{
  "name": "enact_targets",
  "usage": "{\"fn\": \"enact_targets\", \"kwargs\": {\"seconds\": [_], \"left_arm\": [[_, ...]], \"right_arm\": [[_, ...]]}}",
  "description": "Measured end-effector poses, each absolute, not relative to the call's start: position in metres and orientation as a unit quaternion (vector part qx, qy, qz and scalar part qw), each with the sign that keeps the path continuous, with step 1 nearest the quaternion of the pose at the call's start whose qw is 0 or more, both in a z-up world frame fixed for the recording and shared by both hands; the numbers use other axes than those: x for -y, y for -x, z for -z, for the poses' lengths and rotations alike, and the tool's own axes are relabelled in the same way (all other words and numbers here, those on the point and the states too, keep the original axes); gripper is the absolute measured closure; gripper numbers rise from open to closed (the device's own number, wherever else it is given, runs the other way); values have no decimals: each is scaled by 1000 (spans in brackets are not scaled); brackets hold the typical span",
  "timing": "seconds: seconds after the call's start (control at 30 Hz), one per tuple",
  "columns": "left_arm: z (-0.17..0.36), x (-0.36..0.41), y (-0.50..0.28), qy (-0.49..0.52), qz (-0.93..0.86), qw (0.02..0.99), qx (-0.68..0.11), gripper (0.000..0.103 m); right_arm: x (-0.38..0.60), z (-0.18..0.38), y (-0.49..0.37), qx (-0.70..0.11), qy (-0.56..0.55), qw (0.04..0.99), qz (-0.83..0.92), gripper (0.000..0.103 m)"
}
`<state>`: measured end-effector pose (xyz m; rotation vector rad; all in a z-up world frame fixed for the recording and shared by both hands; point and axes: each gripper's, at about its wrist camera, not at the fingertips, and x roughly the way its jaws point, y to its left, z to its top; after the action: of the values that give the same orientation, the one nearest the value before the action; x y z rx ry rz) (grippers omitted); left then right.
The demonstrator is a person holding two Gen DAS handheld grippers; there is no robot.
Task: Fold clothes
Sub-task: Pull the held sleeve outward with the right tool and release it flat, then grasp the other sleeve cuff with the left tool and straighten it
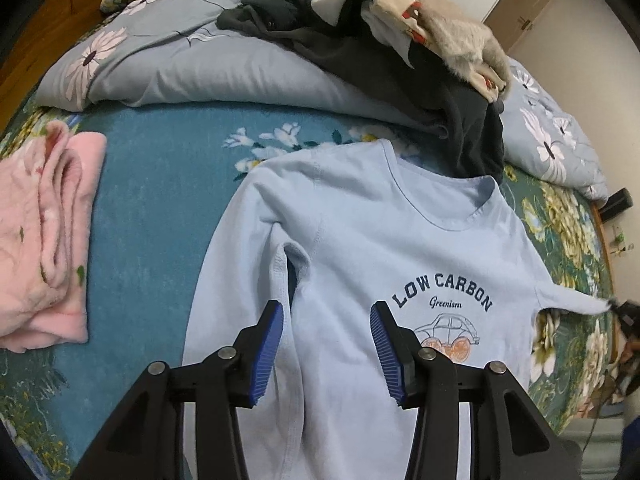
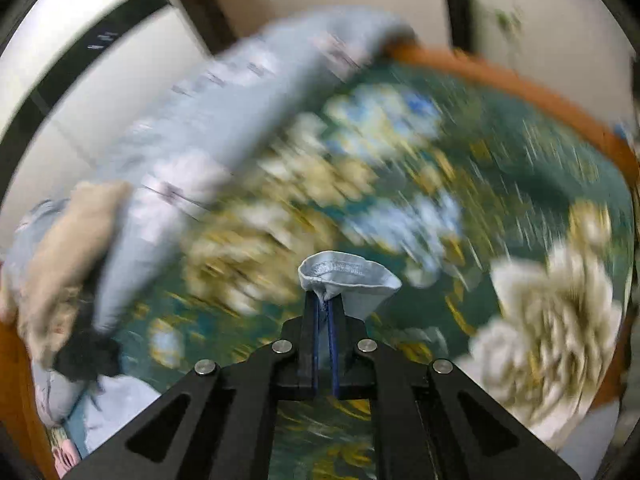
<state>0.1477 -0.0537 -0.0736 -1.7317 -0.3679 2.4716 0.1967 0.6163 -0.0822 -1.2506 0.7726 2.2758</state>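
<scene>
A pale blue long-sleeved shirt (image 1: 360,264) printed "LOW CARBON Greenism" above a small car drawing lies face up on the bed (image 1: 160,184), filling the centre and lower half of the left wrist view, its neckline toward the top of the frame. One sleeve lies folded down along the shirt's left side; the other is drawn out taut to the right edge of the frame. The left hand-held gripper (image 1: 326,354) hangs over the shirt's lower front with its blue-padded jaws apart, nothing between them but the cloth lying flat below. In the right wrist view, the right hand-held gripper (image 2: 324,308) is clamped tight on the sleeve cuff (image 2: 348,276), which fans out above the closed jaws at lower centre; the background there is heavily blurred. The bed's teal sheet with pale flowers surrounds the shirt. A folded pink fleece garment (image 1: 44,240) rests at the left edge of the left wrist view, well apart from the shirt. Behind the neckline, across the top of the frame, a light blue floral quilt (image 1: 180,60) carries a heap of unfolded clothes (image 1: 392,32), dark, patterned and grey, the dark piece reaching down just beside the collar.
</scene>
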Motion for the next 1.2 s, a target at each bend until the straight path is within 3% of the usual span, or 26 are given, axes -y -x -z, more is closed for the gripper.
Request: {"fn": "enact_targets", "kwargs": {"seconds": [0.07, 0.23, 0.33, 0.53, 0.67, 0.7, 0.77, 0.93, 0.97, 1.0, 1.07, 1.2], "left_arm": [[70, 56, -150, 569, -813, 47, 113, 54], [65, 73, -159, 569, -814, 35, 105, 52], [68, 91, -168, 576, -809, 22, 115, 51], [73, 134, -200, 583, -802, -5, 131, 51], [89, 152, -224, 602, -787, -9, 137, 50], [95, 154, -231, 607, -782, -8, 140, 50], [108, 158, -246, 617, -773, -6, 149, 50], [141, 157, -271, 632, -754, 6, 180, 52], [144, 155, -273, 632, -753, 9, 181, 57], [147, 153, -276, 633, -753, 12, 179, 74], [150, 150, -277, 632, -754, 16, 180, 96], [136, 148, -277, 617, -772, 12, 152, 100]], "right_arm": [[-624, 114, -213, -287, 475, 233, -799, 99], [-632, 103, -269, -326, 414, 239, -815, 99], [-627, 90, -278, -289, 407, 243, -832, 99], [-617, 121, -265, -230, 499, 266, -792, 99], [-598, 99, -255, -199, 498, 264, -802, 98], [-595, 91, -252, -194, 496, 267, -803, 96], [-585, 75, -247, -178, 492, 282, -804, 68], [-535, 33, -234, -165, 460, 267, -830, 60], [-519, 30, -230, -157, 461, 248, -837, 60], [-501, 27, -225, -147, 463, 227, -844, 60], [-465, 21, -217, -127, 466, 185, -856, 60], [-404, 17, -201, -80, 474, 119, -869, 60]]}}
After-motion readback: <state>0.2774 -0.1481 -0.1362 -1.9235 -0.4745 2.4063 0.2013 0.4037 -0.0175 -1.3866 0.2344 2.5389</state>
